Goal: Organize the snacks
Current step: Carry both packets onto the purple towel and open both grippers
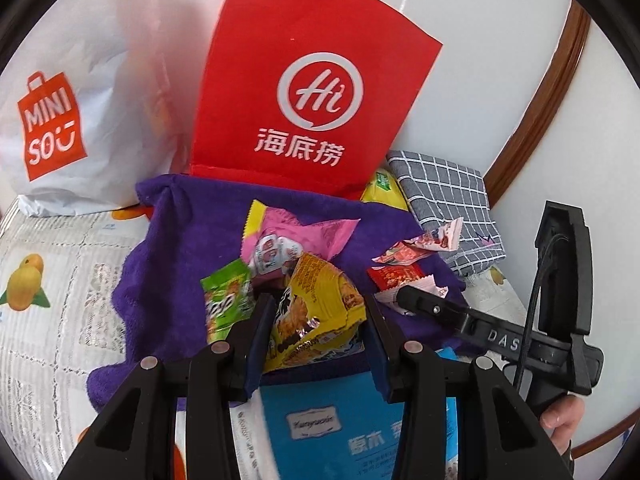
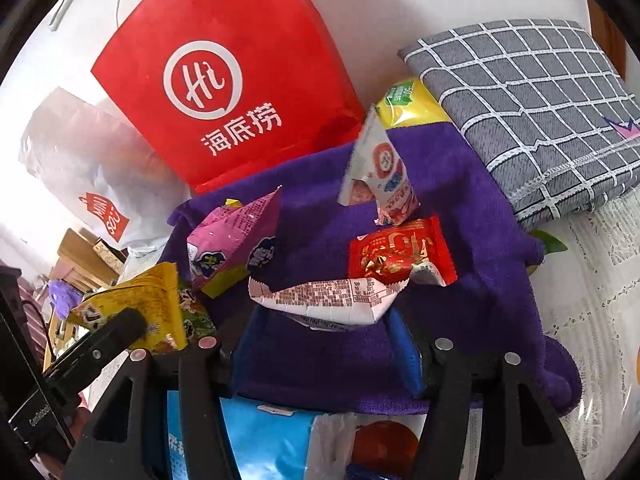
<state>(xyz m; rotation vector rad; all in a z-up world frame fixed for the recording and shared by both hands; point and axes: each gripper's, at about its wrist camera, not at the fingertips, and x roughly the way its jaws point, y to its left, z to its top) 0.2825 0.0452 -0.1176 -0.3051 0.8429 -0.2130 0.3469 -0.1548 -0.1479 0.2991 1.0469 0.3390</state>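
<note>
Gripping the yellow snack packet [image 1: 316, 312] over the purple towel [image 1: 180, 248], the left gripper [image 1: 316, 320] is clamped; the half-open right gripper [image 2: 316, 336] hovers empty nearest the white-backed wrapper [image 2: 324, 300], lying crosswise at its fingertips.

A table covered by a white lace cloth printed with oranges [image 1: 60, 280] is carrying everything. Directly on it a purple towel [image 2: 460, 280] is lying spread out, a folded grey checked cloth [image 2: 532, 112] is resting beside the towel, and a blue-and-white packet [image 1: 320, 428] is lying at the near edge.
</note>
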